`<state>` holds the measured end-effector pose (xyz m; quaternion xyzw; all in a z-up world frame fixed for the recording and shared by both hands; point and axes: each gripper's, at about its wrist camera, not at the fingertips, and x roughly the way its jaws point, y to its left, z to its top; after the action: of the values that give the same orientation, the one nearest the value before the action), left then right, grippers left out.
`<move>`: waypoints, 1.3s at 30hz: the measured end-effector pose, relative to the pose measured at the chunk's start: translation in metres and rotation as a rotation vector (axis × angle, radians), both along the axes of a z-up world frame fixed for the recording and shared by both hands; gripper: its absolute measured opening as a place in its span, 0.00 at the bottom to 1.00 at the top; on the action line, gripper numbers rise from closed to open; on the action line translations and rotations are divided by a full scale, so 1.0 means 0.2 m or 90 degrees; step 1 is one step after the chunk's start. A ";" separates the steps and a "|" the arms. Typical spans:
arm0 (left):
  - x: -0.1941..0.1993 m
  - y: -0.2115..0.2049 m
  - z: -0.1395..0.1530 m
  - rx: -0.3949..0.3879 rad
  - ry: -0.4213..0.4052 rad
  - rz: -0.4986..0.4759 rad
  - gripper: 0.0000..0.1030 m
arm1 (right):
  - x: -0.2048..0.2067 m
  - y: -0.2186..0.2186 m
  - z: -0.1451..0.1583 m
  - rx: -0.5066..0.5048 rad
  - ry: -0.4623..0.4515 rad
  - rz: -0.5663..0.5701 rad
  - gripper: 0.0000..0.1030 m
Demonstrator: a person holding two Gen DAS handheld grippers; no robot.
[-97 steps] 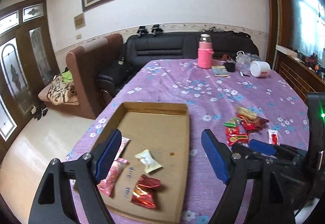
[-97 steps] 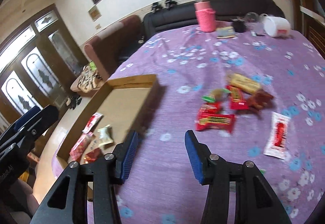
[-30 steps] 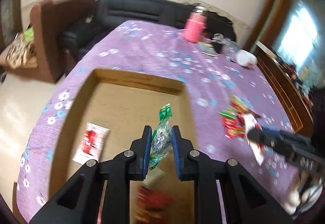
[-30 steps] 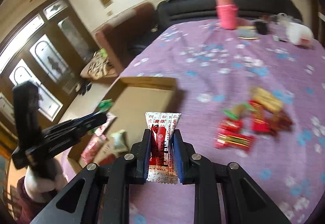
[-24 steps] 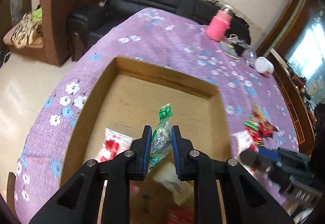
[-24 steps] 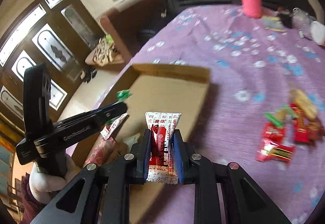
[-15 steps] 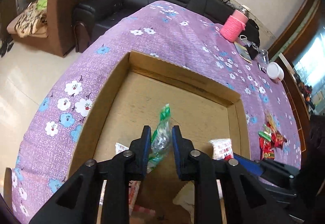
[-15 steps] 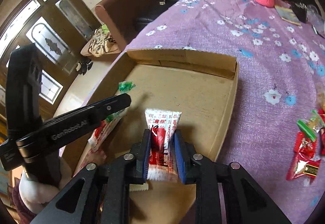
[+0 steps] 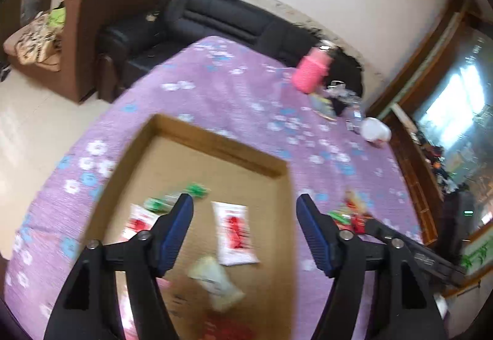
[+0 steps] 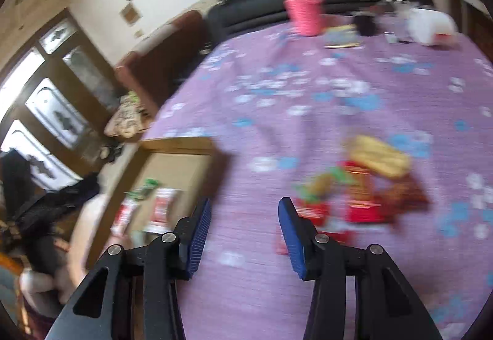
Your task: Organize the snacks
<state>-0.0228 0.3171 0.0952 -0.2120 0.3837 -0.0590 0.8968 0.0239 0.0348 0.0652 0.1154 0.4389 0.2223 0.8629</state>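
Note:
My left gripper (image 9: 245,210) is open and empty above the shallow cardboard box (image 9: 222,149). In the box lie a green-ended candy (image 9: 175,196), a white packet with red print (image 9: 234,232), another red-and-white packet (image 9: 135,221) and a pale wrapped sweet (image 9: 215,281). My right gripper (image 10: 245,213) is open and empty over the purple cloth, just left of the loose snack pile (image 10: 363,182) of red, green and yellow wrappers. The box (image 10: 172,161) shows at the left of the right wrist view. The frames are motion-blurred.
The table wears a purple flowered cloth (image 9: 234,93). At its far end stand a pink flask (image 9: 309,75), a white cup (image 9: 374,132) and small items. A black sofa (image 9: 215,22) and brown armchair (image 9: 101,16) stand beyond. The right gripper's body (image 9: 409,250) shows at the right of the left wrist view.
Both grippers have opened and let go: the green-ended candy and the red-and-white packet now lie in the box. The right gripper has swung right, toward the snack pile.

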 end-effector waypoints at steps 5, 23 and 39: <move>0.04 -0.29 -0.02 -0.026 0.018 -0.084 0.68 | 0.01 -0.16 -0.14 -0.008 0.036 -0.026 0.48; 0.23 -0.71 -0.16 0.016 0.090 -0.163 0.68 | -0.07 -0.26 -0.26 0.045 0.045 0.072 0.55; 0.58 -1.21 -0.41 0.227 0.096 -0.284 0.46 | 0.03 -0.69 -0.22 0.149 -0.003 -0.118 0.55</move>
<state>0.0936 0.0759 0.0133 0.0352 0.4906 -0.1706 0.8538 0.0307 -0.1031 0.0221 0.2547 0.3955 0.1920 0.8613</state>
